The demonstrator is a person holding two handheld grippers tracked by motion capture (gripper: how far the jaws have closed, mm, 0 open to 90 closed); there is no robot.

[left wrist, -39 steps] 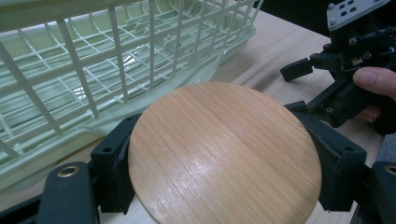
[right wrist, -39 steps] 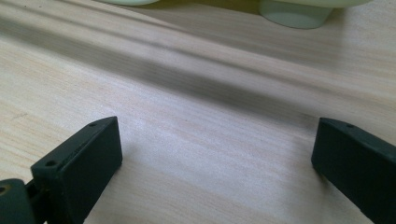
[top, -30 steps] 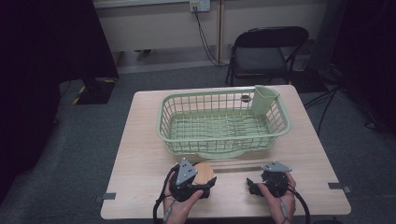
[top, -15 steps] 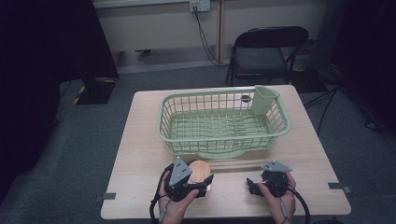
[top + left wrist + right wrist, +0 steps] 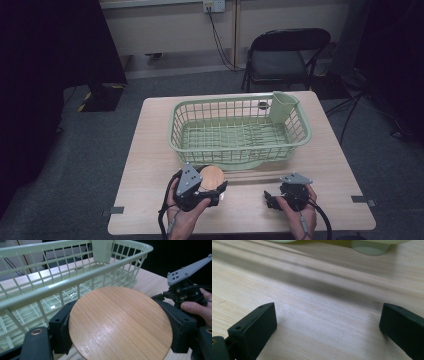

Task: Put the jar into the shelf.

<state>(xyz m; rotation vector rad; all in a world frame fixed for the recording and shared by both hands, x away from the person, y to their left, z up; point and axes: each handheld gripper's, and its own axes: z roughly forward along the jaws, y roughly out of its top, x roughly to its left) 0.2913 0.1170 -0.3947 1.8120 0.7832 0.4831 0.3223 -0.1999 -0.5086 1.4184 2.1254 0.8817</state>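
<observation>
Pale table (image 5: 150, 150), round wooden lid (image 5: 120, 322) clamped between left claw (image 5: 117, 332) jaws.

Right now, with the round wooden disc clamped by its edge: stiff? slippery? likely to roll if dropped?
The wooden disc looks stiff: flat with straight grain, no bend between the left gripper jaws. Its sheen suggests a smooth finish, so an edge grip could slip. Being round and thin, it may roll if it lands on edge beside the green basket.
</observation>
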